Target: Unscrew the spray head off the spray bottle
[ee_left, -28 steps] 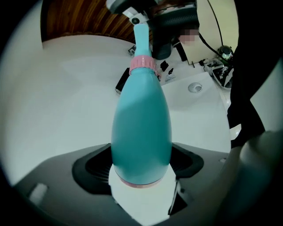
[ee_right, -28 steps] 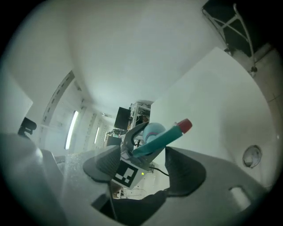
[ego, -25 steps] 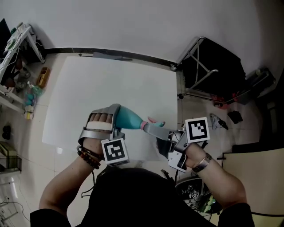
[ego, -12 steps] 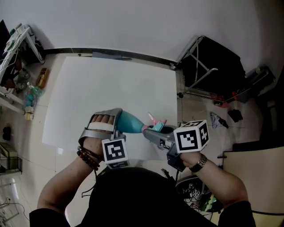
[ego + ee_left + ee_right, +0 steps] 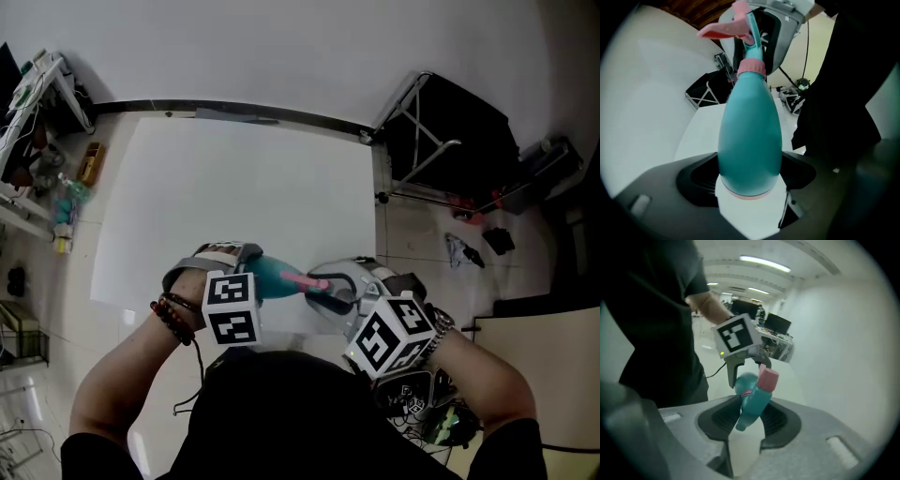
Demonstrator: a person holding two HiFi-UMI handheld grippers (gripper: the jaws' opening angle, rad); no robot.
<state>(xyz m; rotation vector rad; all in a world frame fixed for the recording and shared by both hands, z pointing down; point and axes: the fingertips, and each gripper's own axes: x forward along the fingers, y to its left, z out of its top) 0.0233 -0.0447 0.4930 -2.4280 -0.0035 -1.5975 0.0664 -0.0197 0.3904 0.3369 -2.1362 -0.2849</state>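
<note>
White desk fills the head view. Over its near part you hold the spray bottle lying across, between both tools: your left tool takes its wide end, your right tool meets the spray head.

Left gripper view: jaws clamped on the bottle's base, neck pointing away. The pink collar sits flush on the neck, so the head appears not yet off.

Right gripper view: jaws have just been closing and press the teal-and-pink head between them, with the bottle beyond.

Judged stage: both grips set; the turns that free the head largely remain.
</note>
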